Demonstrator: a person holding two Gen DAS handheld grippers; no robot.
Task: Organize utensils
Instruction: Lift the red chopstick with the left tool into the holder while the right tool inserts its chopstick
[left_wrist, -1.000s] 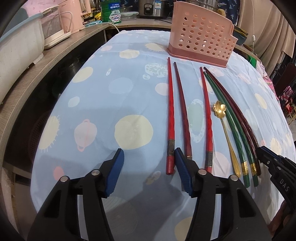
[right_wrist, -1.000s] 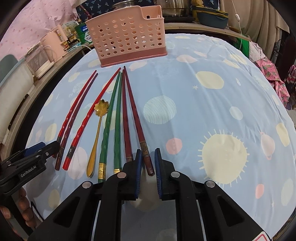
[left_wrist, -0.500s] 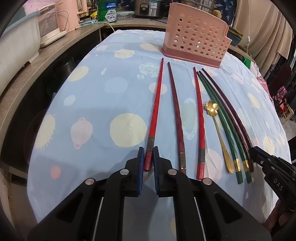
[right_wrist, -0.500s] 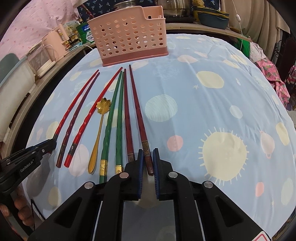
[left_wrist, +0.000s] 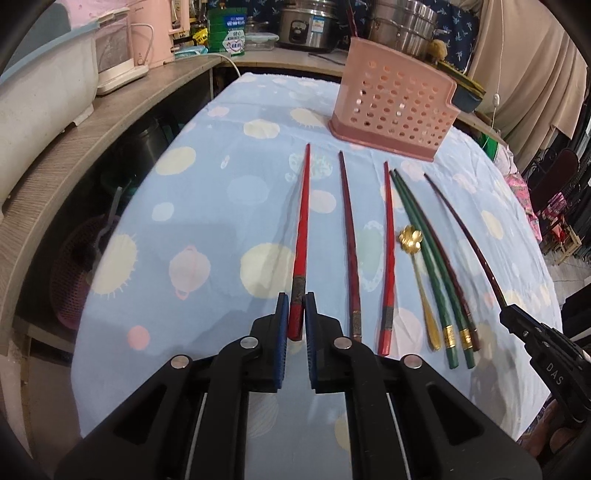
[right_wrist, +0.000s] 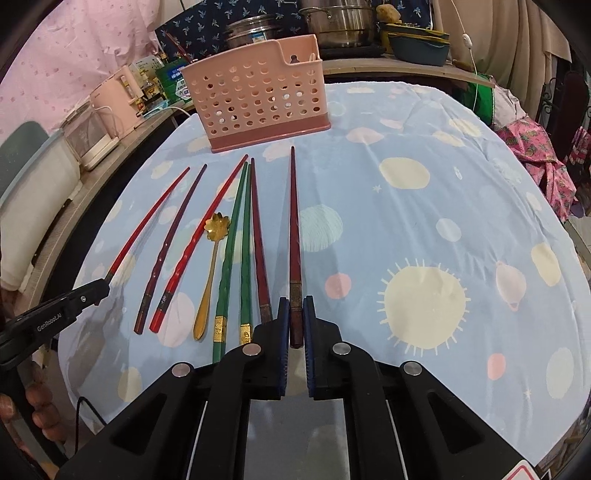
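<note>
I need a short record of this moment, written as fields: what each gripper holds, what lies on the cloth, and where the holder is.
left gripper: jaws shut on bright red chopstick, leftmost of the row
right gripper: jaws shut on dark red chopstick, rightmost
on the tablecloth: four more chopsticks in red and dark red, two green chopsticks, gold flower spoon
pink utensil holder: upright, beyond the chopstick tips

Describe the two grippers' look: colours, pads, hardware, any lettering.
Both match. The left gripper and right gripper have angular matte black plastic bodies, blue ribbed pads on the fingers, and round silver bolts at the pivots. Seen from the other camera, the left one carries white "GenRobot.AI" lettering; the right one shows "DAS". Bare fingers hold the left one; no sleeves in view.
</note>
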